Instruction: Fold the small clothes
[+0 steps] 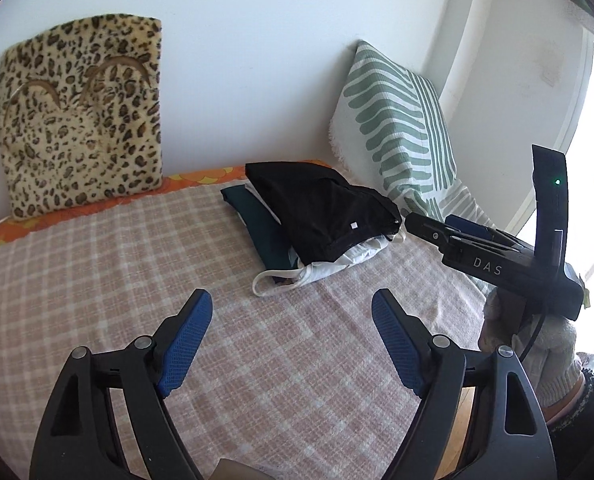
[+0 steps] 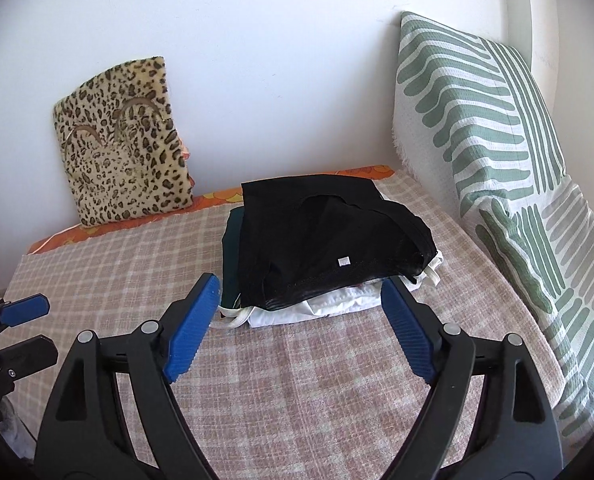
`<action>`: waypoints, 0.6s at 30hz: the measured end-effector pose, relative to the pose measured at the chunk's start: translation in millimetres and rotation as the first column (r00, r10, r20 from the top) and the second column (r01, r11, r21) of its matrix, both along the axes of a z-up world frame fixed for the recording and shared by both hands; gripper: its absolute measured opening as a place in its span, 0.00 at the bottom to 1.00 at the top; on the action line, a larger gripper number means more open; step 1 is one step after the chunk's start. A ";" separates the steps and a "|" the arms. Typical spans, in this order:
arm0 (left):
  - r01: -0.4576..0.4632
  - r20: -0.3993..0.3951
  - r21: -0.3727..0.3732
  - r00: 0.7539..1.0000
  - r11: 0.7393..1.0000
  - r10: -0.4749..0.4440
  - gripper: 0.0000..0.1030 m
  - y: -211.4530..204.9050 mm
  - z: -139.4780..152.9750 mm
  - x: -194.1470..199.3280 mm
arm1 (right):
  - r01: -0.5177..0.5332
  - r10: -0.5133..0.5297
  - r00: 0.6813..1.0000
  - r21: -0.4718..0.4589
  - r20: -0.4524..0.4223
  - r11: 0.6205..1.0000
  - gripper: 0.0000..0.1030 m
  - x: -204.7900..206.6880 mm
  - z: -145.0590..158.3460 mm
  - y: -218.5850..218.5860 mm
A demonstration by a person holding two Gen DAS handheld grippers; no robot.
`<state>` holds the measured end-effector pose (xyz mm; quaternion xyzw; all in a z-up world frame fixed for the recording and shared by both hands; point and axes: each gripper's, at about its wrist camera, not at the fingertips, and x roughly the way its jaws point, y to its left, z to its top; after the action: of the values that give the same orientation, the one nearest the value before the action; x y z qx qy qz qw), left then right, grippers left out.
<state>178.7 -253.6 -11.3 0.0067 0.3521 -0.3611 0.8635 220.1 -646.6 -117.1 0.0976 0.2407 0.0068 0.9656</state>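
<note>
Your right gripper [image 2: 301, 328], jaws spread and empty, sits just before the near edge of the black garment [image 2: 329, 240] topping the stack, directly ahead; your left gripper [image 1: 293, 344], likewise spread, is farther away.

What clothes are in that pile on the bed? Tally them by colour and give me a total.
Black: 1, on top
White: 1, with straps, underneath
Dark teal: 1, on the pile's left side
Total: 3 garments visible; any more hidden inside the stack cannot be told.
</note>
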 end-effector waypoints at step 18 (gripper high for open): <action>-0.042 0.057 0.063 0.998 0.997 0.038 1.00 11.5 -18.5 -14.8 | 0.048 -0.048 0.999 0.019 0.004 0.999 0.84 -20.6 -36.9 13.7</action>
<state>163.9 -242.1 -29.8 0.0375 0.3395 -0.3319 0.8793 199.5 -632.9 -154.0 0.1126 0.2363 -0.0140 0.9650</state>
